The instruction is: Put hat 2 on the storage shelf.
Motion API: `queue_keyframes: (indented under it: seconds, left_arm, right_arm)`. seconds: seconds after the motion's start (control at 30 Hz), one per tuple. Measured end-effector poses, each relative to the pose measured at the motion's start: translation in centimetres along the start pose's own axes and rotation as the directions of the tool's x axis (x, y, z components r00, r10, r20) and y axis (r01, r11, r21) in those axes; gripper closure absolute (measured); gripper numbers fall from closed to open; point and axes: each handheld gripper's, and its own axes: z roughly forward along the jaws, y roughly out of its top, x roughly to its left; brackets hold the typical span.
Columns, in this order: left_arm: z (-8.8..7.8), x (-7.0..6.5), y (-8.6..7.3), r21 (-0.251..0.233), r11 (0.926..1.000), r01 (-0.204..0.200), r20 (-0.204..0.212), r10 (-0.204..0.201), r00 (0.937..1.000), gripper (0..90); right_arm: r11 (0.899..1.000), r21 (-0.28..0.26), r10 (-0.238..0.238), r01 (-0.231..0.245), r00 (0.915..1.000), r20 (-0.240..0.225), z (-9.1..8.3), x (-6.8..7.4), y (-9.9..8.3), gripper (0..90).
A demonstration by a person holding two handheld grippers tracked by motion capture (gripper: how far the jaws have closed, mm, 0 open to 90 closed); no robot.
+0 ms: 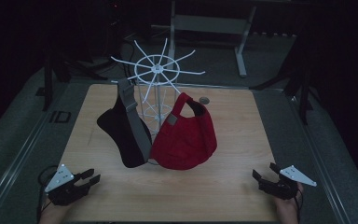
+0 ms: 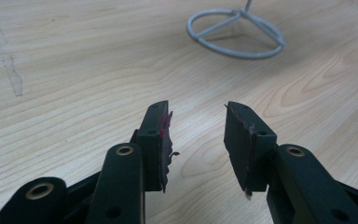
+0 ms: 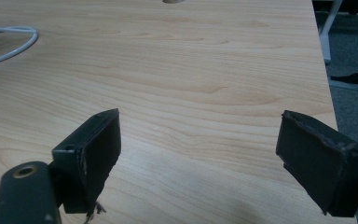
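Left gripper (image 2: pixel 197 135) slightly agape, empty; right gripper (image 3: pixel 200 154) wide apart, empty, above table (image 3: pixel 191 70)

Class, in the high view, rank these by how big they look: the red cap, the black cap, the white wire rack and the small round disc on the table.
1. White wire rack
2. Red cap
3. Black cap, close to the red one, so that order is unsure
4. Small round disc

Two caps (image 1: pixel 168 135) hang side by side on a rack (image 1: pixel 156 70) mid-table (image 1: pixel 242 186)
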Motion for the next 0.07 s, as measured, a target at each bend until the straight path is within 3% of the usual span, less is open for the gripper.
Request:
queue_keyframes:
  seconds: [0.07]
  left_arm:
    - [-0.08, 0.09, -0.03, 0.001, 1.0, 0.003, -0.003, -0.003, 1.0, 61.2]
  right_arm:
    - [1.0, -0.001, -0.002, 0.002, 1.0, 0.004, 0.01, 0.01, 0.0, 13.7]
